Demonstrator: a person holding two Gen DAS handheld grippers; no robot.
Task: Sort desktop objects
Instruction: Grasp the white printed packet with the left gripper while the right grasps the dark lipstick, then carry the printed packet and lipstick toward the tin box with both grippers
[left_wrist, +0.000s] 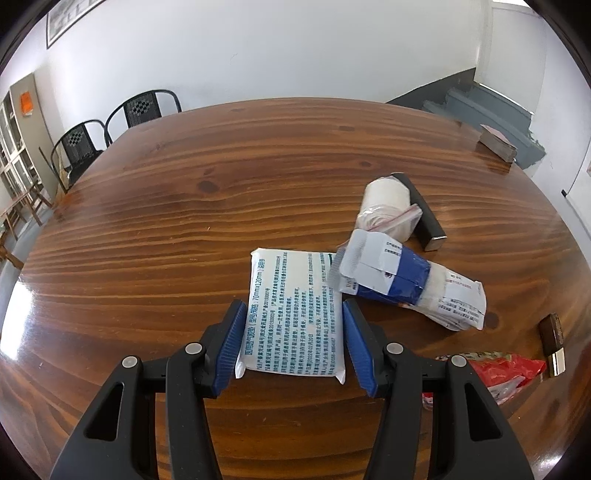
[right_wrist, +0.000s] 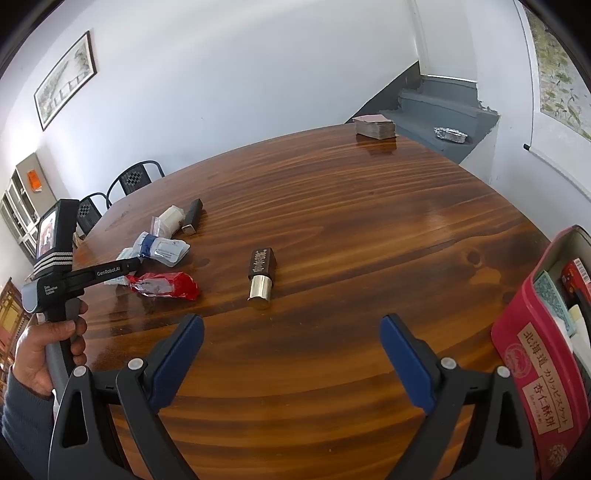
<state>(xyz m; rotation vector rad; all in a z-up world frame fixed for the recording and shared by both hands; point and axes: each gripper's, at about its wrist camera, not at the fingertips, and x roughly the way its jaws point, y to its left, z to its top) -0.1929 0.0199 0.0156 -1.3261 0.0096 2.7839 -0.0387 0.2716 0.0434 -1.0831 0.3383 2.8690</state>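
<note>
One flat white sachet (left_wrist: 295, 314) printed in blue lies on the wooden table (left_wrist: 166, 221), between the left gripper's (left_wrist: 293, 345) spread blue pads (left_wrist: 231, 347); contact unclear. Blue-banded packet (left_wrist: 402, 282) overlaps its far right corner. Bare wood opens leftward. Right gripper (right_wrist: 291, 354) hangs spread and empty; red tin (right_wrist: 532, 362) at right.

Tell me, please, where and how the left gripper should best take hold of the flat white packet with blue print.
Grip the flat white packet across its near end, pinching its two long edges. It lies flat on the table, lengthwise between the fingers of the left gripper, which already flank those edges, so probably approach from the near side, angled down. The blue-and-white pack overlaps its far right corner; stay clear of it.
</note>
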